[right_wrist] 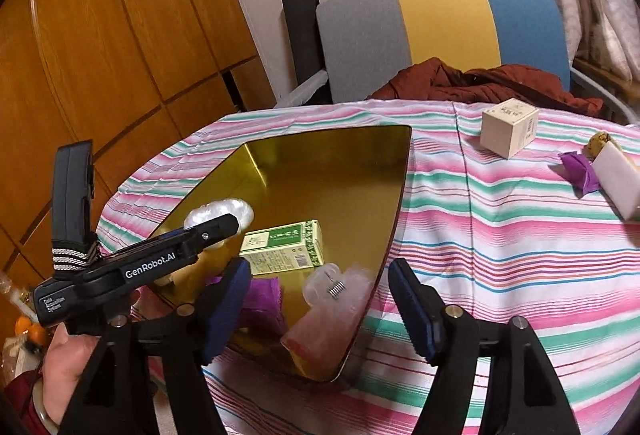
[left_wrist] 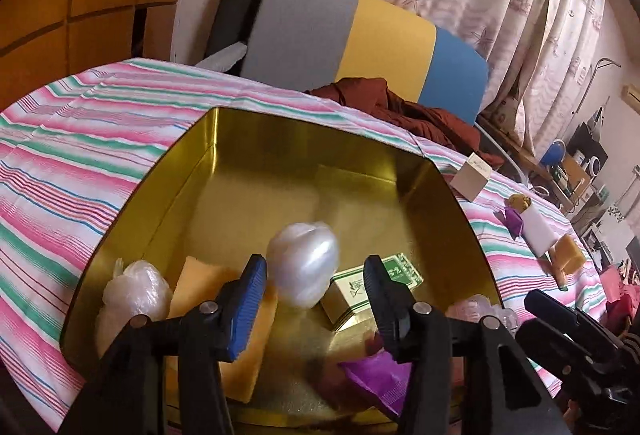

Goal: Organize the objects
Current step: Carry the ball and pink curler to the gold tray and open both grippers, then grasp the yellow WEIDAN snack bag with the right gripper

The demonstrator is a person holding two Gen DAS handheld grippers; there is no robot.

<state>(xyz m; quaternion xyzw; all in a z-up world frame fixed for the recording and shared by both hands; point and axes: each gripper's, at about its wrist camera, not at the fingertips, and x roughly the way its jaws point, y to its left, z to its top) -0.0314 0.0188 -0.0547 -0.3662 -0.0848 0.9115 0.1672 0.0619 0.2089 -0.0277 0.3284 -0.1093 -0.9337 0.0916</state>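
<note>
The table, covered by a striped cloth, fills the lower half of both views. A gold tin is set on it as the collecting place, filling the centre of the left wrist view and lying centre left in the right wrist view. Inside, along the lower edge of the left wrist view, are gathered a yellow sponge, a green box, two white plastic bundles, a purple wrapper and a clear clip; much of the tin's floor toward the upper part of the frame is left bare, so room remains.

Still out on the cloth, at the upper right of the right wrist view, are a cream box, a white block and a purple scrap, well apart from the tin. A wide open strip of cloth lies between them and the tin's right rim.

The left hand-held gripper is held over the tin's near corner, jaws parted; a white bundle is seen between and beyond its tips, untouched by the pads, apparently released. The right hand-held gripper is held at the tin's near rim, jaws spread wide and empty.
</note>
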